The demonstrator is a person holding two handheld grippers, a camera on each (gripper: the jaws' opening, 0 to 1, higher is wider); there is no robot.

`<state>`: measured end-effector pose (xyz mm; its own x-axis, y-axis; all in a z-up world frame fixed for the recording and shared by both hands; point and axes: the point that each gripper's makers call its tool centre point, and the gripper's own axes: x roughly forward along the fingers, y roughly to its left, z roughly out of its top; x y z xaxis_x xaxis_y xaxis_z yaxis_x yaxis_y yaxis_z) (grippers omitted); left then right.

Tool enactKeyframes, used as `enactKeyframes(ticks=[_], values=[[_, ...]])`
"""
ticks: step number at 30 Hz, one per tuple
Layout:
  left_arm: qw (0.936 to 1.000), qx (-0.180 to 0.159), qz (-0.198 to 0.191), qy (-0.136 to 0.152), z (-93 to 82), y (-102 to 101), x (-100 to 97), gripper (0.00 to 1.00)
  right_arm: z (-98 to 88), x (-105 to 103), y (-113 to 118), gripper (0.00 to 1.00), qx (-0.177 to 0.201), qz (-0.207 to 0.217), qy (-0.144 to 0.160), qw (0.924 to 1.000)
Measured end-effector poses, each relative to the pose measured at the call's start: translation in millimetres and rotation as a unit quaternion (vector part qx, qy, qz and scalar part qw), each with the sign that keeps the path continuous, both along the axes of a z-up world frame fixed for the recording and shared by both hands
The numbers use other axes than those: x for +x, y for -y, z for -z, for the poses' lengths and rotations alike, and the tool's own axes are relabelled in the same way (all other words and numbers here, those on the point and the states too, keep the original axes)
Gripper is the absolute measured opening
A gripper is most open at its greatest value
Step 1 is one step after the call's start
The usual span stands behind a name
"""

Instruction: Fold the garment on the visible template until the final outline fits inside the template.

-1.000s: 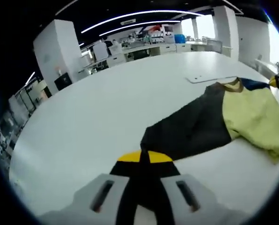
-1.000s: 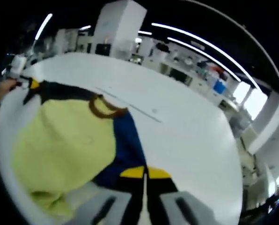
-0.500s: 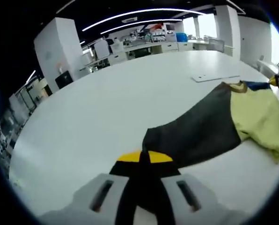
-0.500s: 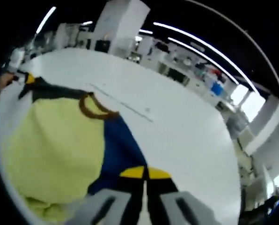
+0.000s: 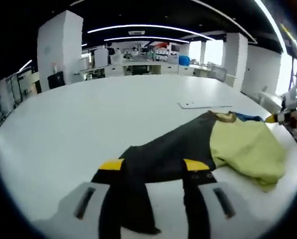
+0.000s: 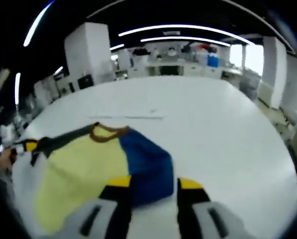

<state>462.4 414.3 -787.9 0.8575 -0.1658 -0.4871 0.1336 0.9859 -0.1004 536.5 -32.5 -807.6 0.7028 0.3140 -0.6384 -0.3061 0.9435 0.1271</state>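
Observation:
The garment lies on the white table (image 5: 78, 124): a yellow body (image 5: 245, 147), a brown collar (image 5: 225, 117), a black sleeve (image 5: 158, 154) and a blue sleeve (image 6: 146, 167). My left gripper (image 5: 153, 165) is open, and the black sleeve's end lies loose between its yellow-tipped jaws. My right gripper (image 6: 155, 183) is open too, with the blue sleeve's edge lying between its jaws. The right gripper (image 5: 283, 113) shows past the garment's far side in the left gripper view; the left gripper (image 6: 19, 147) appears at the left edge of the right gripper view. A thin flat template (image 5: 204, 105) lies just beyond the collar.
The white table runs wide on all sides of the garment. Its far edge (image 6: 283, 149) curves round on the right. Beyond it stand white pillars (image 5: 59, 47), benches and lab equipment (image 5: 153, 55). A hand (image 6: 4, 158) holds the left gripper.
Both grippers were shut on the sleeve ends; now both are open and the sleeves lie loose on the table. Both cameras have shifted and levelled.

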Motion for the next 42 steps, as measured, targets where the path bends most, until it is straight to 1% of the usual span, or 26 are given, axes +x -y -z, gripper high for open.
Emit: enactKeyframes(ticks=[1,3,5,6,7,8,9,11,13,16,18,19,20,22,23,25,27,29,31,32,33,34,36,38,40,42], values=[[1.0000,0.002,0.005,0.002,-0.4,2,-2.3,0.48,1.2,-3,1,0.34,0.001,0.005,-0.003,1.0000],[0.9997,0.000,0.023,0.006,-2.3,16,-14.0,0.52,3.7,-8,1,0.34,-0.007,0.007,-0.006,0.9999],[0.9989,-0.007,0.045,0.011,-4.8,35,-26.5,0.55,5.5,-12,1,0.34,-0.006,0.010,-0.008,0.9999],[0.9982,-0.009,0.059,0.009,-3.7,41,-27.7,0.56,6.4,-13,1,0.34,-0.004,0.012,-0.008,0.9999],[0.9977,-0.006,0.066,0.009,-3.1,43,-26.6,0.57,8.2,-14,0,0.34,0.001,0.012,-0.011,0.9999],[0.9972,-0.007,0.073,0.013,-3.3,51,-31.1,0.58,10.1,-15,-1,0.34,0.005,0.014,-0.014,0.9998],[0.9958,-0.011,0.090,0.012,-3.2,64,-39.1,0.58,10.4,-18,-3,0.33,0.008,0.013,-0.016,0.9997],[0.9938,-0.013,0.110,0.013,-2.8,78,-46.3,0.58,10.6,-24,-7,0.30,0.012,0.007,-0.018,0.9997],[0.9897,-0.019,0.141,0.013,-3.9,104,-60.1,0.59,13.3,-25,-10,0.29,0.009,0.006,-0.019,0.9998],[0.9868,-0.019,0.160,0.015,-5.1,122,-70.2,0.59,16.0,-31,-12,0.29,0.011,0.010,-0.025,0.9996],[0.9835,-0.039,0.176,0.018,-7.8,142,-78.9,0.59,17.8,-30,-11,0.30,0.012,0.013,-0.026,0.9995],[0.9815,-0.043,0.186,0.020,-8.3,151,-82.3,0.59,19.4,-30,-11,0.30,0.012,0.016,-0.026,0.9995],[0.9808,-0.043,0.189,0.018,-7.7,157,-84.7,0.58,21.0,-29,-10,0.30,0.011,0.018,-0.027,0.9994],[0.9762,-0.039,0.213,0.016,-5.2,172,-88.7,0.58,21.9,-29,-11,0.30,0.011,0.018,-0.029,0.9994],[0.9755,-0.037,0.216,0.012,-3.3,177,-90.1,0.58,24.2,-27,-12,0.30,0.011,0.018,-0.030,0.9993],[0.9693,-0.040,0.243,0.005,2.6,191,-95.5,0.56,27.8,-26,-13,0.28,0.012,0.020,-0.031,0.9992],[0.9640,-0.033,0.264,0.002,6.0,204,-102.0,0.55,30.9,-25,-14,0.27,0.018,0.025,-0.035,0.9989],[0.9606,-0.025,0.277,0.001,9.5,215,-105.3,0.53,30.4,-26,-16,0.25,0.016,0.027,-0.029,0.9991],[0.9579,-0.029,0.285,-0.001,10.1,229,-108.0,0.51,31.1,-25,-18,0.24,0.008,0.024,-0.026,0.9993],[0.9571,-0.030,0.288,0.000,11.6,234,-107.8,0.50,31.8,-23,-17,0.24,-0.007,0.018,-0.020,0.9996],[0.9546,-0.025,0.297,-0.005,15.3,240,-107.9,0.49,32.8,-23,-17,0.23,-0.017,0.016,-0.021,0.9995],[0.9529,-0.023,0.302,-0.010,16.9,244,-109.0,0.49,34.3,-22,-17,0.22,-0.036,0.009,-0.019,0.9991],[0.9516,-0.020,0.307,-0.013,21.6,251,-109.2,0.46,34.3,-24,-26,0.19,-0.042,0.004,-0.017,0.9990],[0.9495,-0.014,0.313,-0.021,29.5,253,-110.2,0.44,35.2,-24,-26,0.18,-0.051,0.001,-0.014,0.9986],[0.9478,0.006,0.318,-0.017,36.7,252,-108.6,0.43,34.5,-25,-28,0.17,-0.059,0.000,-0.010,0.9982],[0.9492,0.018,0.314,-0.008,39.2,252,-104.1,0.39,35.5,-23,-24,0.17,-0.057,0.003,-0.009,0.9983]])
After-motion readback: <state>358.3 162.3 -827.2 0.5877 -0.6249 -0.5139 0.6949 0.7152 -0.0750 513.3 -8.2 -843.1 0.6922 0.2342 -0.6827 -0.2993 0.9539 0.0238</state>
